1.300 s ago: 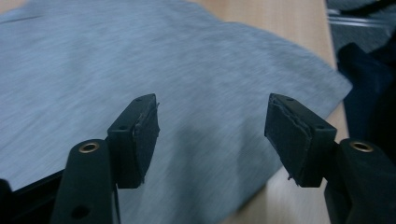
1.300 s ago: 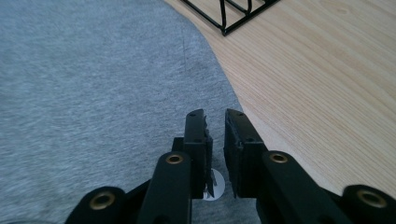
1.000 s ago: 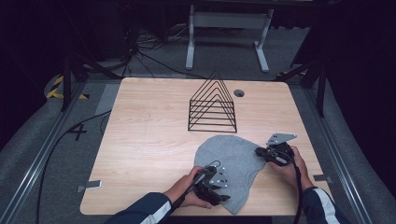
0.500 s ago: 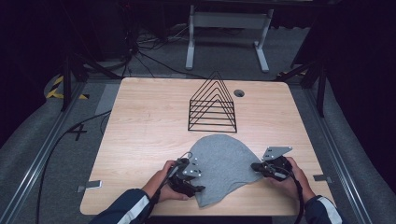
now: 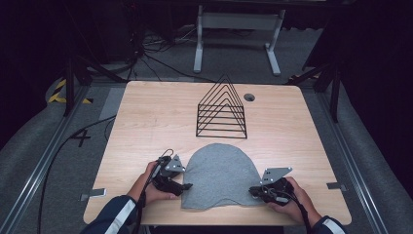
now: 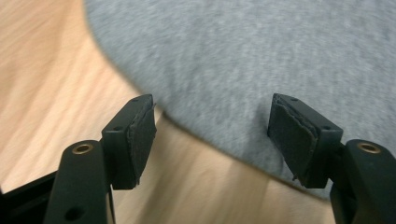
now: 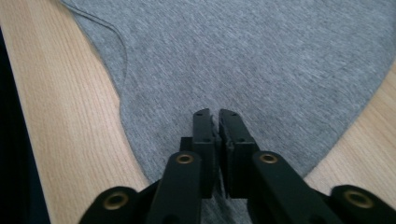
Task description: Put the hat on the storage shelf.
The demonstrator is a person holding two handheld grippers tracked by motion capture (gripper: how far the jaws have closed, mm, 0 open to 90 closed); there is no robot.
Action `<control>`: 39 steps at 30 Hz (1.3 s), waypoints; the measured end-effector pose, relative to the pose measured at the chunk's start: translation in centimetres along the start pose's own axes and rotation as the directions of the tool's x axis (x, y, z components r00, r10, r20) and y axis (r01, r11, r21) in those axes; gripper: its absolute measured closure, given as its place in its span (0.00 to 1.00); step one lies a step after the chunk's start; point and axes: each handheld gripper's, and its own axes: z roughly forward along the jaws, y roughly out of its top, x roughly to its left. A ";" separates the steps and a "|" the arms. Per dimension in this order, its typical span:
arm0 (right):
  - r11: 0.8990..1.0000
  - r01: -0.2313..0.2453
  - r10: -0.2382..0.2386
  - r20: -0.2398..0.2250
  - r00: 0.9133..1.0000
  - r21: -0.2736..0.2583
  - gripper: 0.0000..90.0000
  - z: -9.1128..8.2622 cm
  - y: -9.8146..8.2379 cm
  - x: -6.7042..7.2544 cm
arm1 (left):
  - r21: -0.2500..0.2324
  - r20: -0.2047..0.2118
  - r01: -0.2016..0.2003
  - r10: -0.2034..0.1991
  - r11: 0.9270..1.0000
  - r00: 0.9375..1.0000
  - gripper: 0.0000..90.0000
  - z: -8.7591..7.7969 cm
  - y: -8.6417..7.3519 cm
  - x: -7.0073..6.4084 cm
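High view: grey cloth (image 5: 219,175) lay flat at table's (image 5: 146,117) near edge, just in front of a black wire rack (image 5: 221,108). Left gripper (image 5: 181,185) sat w/ jaws wide apart at cloth's left edge, prob. ready to pinch it. Right gripper (image 7: 218,122) rested on the cloth, jaws together; whether fabric was pinched, can't tell.

- The left hand-held gripper (image 5: 183,186) is low at the near left, with its jaws wide apart.
- The right hand-held gripper (image 5: 253,190) is low at the near right, its jaws pressed together.
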 end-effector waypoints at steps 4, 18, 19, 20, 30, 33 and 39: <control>1.000 0.016 -0.015 0.023 1.000 -0.011 0.77 -0.1 0.5 -0.1 | -0.018 -0.015 0.028 -0.028 0.999 1.000 0.32 0.1 0.3 0.6; 0.991 -0.115 0.122 0.128 0.984 -0.063 0.37 3.1 5.4 -7.4 | -0.016 -0.071 0.134 -0.135 0.991 0.988 0.18 2.3 2.6 3.1; 0.991 -0.116 0.123 0.126 0.984 -0.059 0.36 3.5 5.6 -7.5 | -0.014 -0.074 0.136 -0.137 0.991 0.988 0.18 2.4 2.8 3.2; 0.991 -0.119 0.125 0.131 0.984 -0.054 0.34 3.9 5.9 -7.6 | -0.014 -0.074 0.135 -0.135 0.991 0.988 0.18 2.6 2.9 3.2; 0.990 -0.142 0.143 0.121 0.982 -0.016 0.30 5.4 6.2 -7.1 | 0.037 -0.093 0.090 -0.087 0.995 0.992 0.15 3.7 4.5 2.6; 0.991 -0.134 0.135 0.114 0.984 -0.012 0.45 5.2 6.2 -6.7 | 0.040 -0.090 0.105 -0.102 0.994 0.991 0.16 3.8 4.7 2.4; 0.989 -0.150 0.148 0.110 0.983 0.010 0.59 4.8 6.4 -6.1 | 0.053 -0.081 0.089 -0.084 0.995 0.993 0.23 3.7 5.1 2.4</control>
